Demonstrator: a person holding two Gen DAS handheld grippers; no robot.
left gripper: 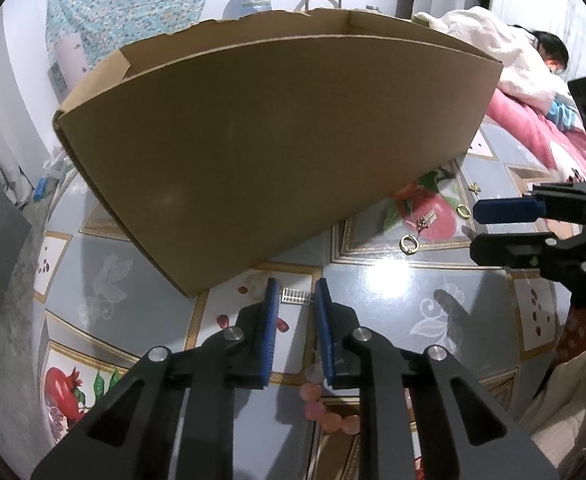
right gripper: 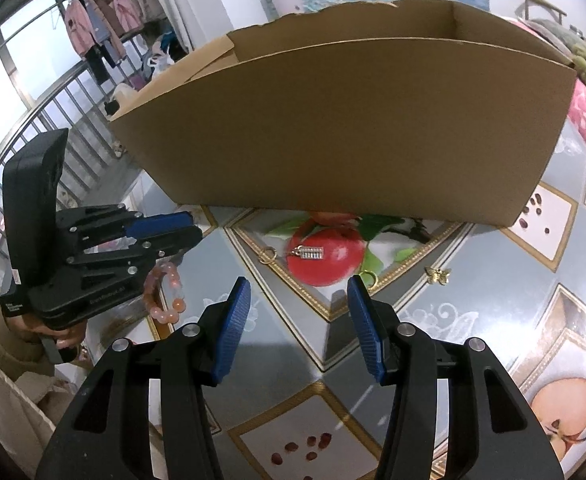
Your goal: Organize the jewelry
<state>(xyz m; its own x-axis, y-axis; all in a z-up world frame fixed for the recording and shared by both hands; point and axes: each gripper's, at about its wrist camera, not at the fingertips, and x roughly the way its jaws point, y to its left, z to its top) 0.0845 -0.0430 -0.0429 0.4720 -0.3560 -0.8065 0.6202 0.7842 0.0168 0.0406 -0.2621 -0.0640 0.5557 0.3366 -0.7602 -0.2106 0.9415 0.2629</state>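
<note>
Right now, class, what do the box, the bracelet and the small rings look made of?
Box: plain brown cardboard, matte, with a torn top edge.
Bracelet: translucent pink beads, glossy; glass, stone or plastic, can't tell.
Rings: shiny gold-coloured metal, apparently.

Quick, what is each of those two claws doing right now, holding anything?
Left gripper: nearly shut, pink bead bracelet hanging from its fingers.
Right gripper: open, holding nothing, above the table.
</note>
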